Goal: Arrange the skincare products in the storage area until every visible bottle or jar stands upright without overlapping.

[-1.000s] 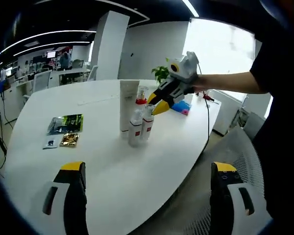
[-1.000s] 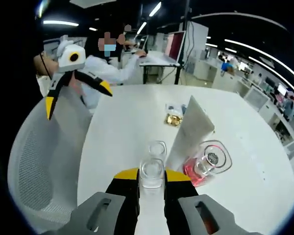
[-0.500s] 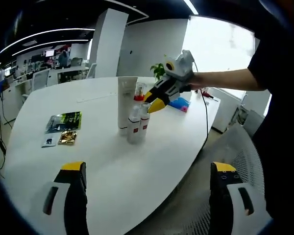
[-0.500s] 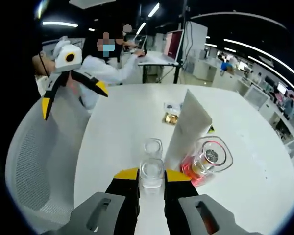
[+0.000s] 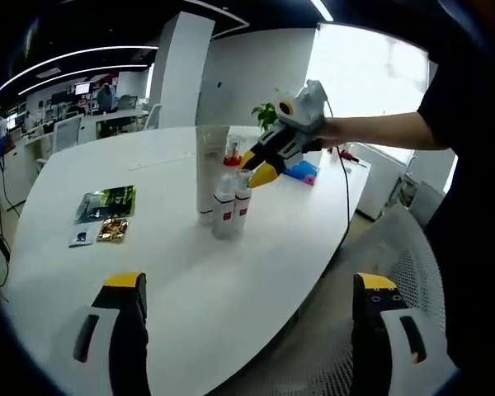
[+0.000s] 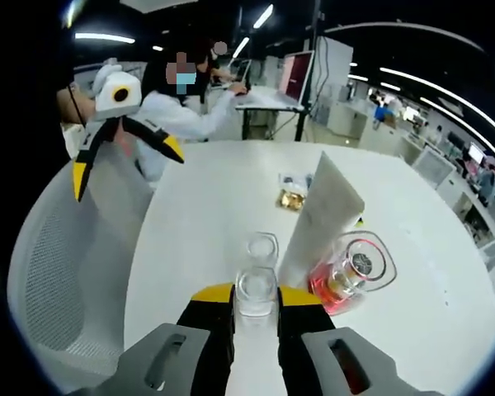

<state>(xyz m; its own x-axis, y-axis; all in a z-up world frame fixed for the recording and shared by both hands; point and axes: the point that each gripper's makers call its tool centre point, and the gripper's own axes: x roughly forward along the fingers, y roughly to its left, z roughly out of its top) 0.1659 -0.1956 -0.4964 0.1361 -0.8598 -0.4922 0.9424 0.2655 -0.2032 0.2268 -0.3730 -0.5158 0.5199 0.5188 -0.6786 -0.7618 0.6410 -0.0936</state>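
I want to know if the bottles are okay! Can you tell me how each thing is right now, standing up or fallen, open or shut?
Nearer clear-capped bottle: upright, gripped by the right gripper.
Second clear-capped bottle: upright, just beyond it, free.
White tube: standing on its cap beside them.
Red bottle: upright, behind the tube.
Left gripper: open, off the table, holding nothing.
Packets: lying flat on the white table.

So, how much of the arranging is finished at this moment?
Done: the white tube, red-capped bottle and one clear-capped bottle stand upright together on the table. In hand: right gripper clamps the second clear-capped bottle, also upright. Left: releasing it.
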